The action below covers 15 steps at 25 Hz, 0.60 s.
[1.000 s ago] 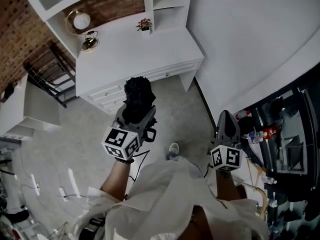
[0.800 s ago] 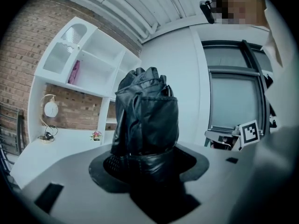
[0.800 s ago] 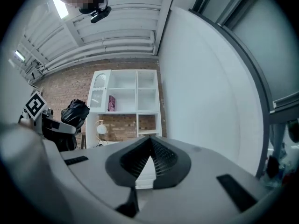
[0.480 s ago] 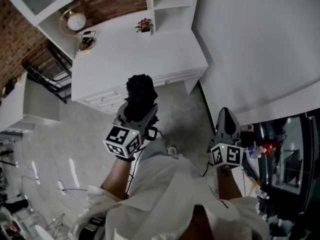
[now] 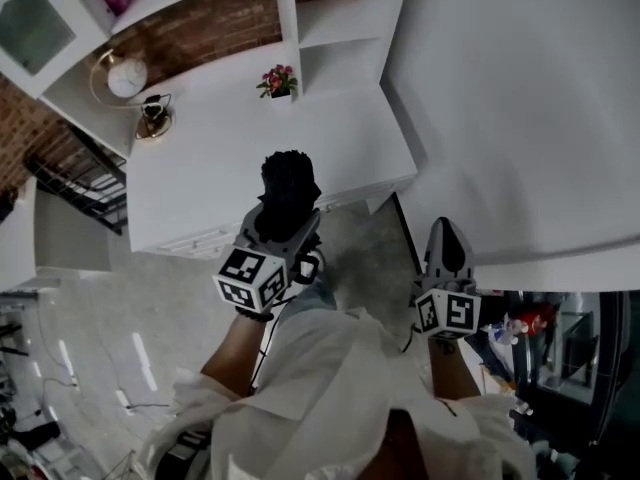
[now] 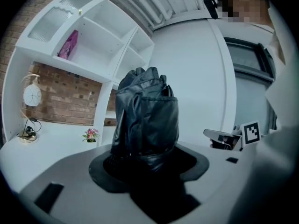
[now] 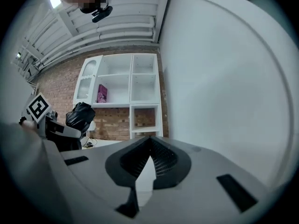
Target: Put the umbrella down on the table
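Observation:
A folded black umbrella (image 5: 288, 190) stands upright out of my left gripper (image 5: 283, 224), whose jaws are shut on its lower end. In the left gripper view the umbrella (image 6: 145, 120) fills the middle above the jaws. It hangs over the front edge of the white table (image 5: 220, 138), above the floor. My right gripper (image 5: 447, 230) is held to the right, beside a white wall, with its jaws shut and nothing in them. The right gripper view shows its tips (image 7: 150, 141) meeting, and the umbrella (image 7: 79, 115) off to the left.
On the table stand a small potted flower (image 5: 277, 81), a round lamp (image 5: 127, 76) and a small dark object (image 5: 153, 118) at the back left. White shelves (image 5: 330, 28) rise behind it. A black rack (image 5: 80, 173) is at the left, a white wall (image 5: 520, 98) at the right.
Both grippers have moved forward toward the white table, which now lies closer beneath them. The umbrella stays in the left gripper's grip; the right jaws stay shut.

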Available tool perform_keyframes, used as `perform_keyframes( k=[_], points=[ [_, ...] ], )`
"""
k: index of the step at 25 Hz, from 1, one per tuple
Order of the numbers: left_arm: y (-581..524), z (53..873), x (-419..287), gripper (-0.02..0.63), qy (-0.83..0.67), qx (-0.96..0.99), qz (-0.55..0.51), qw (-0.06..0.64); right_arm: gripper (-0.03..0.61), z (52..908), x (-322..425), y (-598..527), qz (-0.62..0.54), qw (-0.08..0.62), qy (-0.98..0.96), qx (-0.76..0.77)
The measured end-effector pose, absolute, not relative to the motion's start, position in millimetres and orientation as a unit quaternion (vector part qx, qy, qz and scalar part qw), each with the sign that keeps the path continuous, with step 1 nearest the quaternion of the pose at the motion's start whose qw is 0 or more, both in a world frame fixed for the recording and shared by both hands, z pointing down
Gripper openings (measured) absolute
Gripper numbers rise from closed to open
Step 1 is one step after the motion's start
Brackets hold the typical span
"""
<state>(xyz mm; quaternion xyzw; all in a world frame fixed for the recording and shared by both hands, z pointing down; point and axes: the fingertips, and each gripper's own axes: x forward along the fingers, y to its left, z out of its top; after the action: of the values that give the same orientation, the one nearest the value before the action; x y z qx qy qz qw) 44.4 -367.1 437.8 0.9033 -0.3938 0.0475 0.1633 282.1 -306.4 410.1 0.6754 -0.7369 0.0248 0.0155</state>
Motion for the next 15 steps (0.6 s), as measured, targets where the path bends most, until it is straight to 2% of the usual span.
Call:
perform_keyframes(
  k=[10,15],
  points=[
    [-492,481,41,0.270,-0.369,0.896,0.074,0.237,0.018,416,239,-444,0.051,0.033,-0.739,0.671],
    [-527,502,41,0.270,-0.367,0.887,0.078,0.269,0.018,437,231,-477,0.067,0.067,-0.741,0.664]
  ],
)
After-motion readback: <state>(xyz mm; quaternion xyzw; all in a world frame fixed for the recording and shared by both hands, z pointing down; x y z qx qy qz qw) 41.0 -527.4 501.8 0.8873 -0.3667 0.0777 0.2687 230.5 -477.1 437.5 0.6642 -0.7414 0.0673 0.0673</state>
